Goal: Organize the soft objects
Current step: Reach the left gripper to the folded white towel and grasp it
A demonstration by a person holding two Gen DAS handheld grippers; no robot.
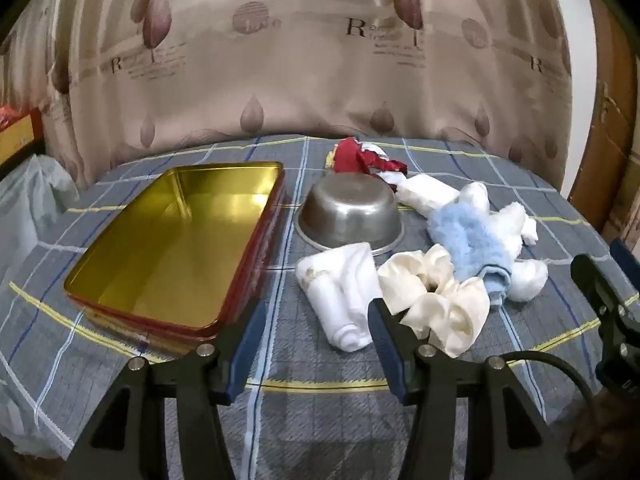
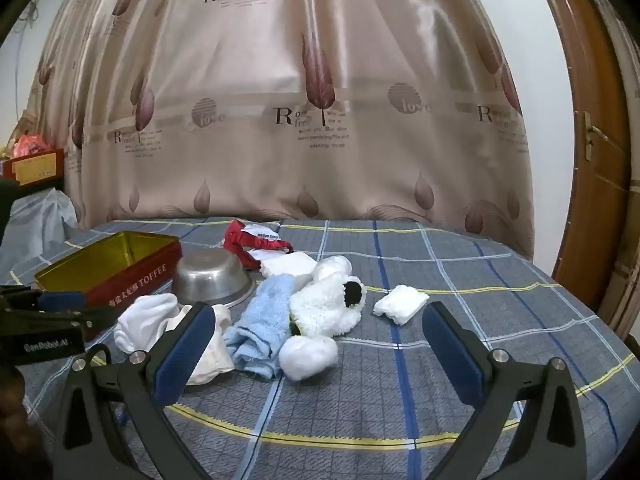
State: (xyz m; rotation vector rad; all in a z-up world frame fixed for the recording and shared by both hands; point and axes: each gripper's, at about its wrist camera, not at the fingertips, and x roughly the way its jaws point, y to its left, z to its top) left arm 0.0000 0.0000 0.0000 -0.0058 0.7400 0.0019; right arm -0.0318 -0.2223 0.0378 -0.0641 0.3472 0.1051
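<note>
A pile of soft things lies on the checked cloth: a white sock roll (image 1: 344, 292), a cream scrunchie (image 1: 436, 300), a light blue towel (image 1: 468, 240) (image 2: 262, 320), a white plush dog (image 2: 328, 304), a red scrunchie (image 1: 360, 158) (image 2: 248, 242) and a small white folded cloth (image 2: 400, 303). An open gold tin (image 1: 172, 240) (image 2: 104, 268) stands at the left. My left gripper (image 1: 316, 328) is open, just in front of the sock roll. My right gripper (image 2: 316, 344) is open wide, just in front of the plush dog and towel.
A steel bowl (image 1: 350, 212) (image 2: 212, 278) lies upside down between the tin and the pile. A beige curtain (image 2: 320, 120) hangs behind the table. A wooden door (image 2: 584, 140) is at the right. A clear plastic bag (image 1: 28, 200) lies at the left edge.
</note>
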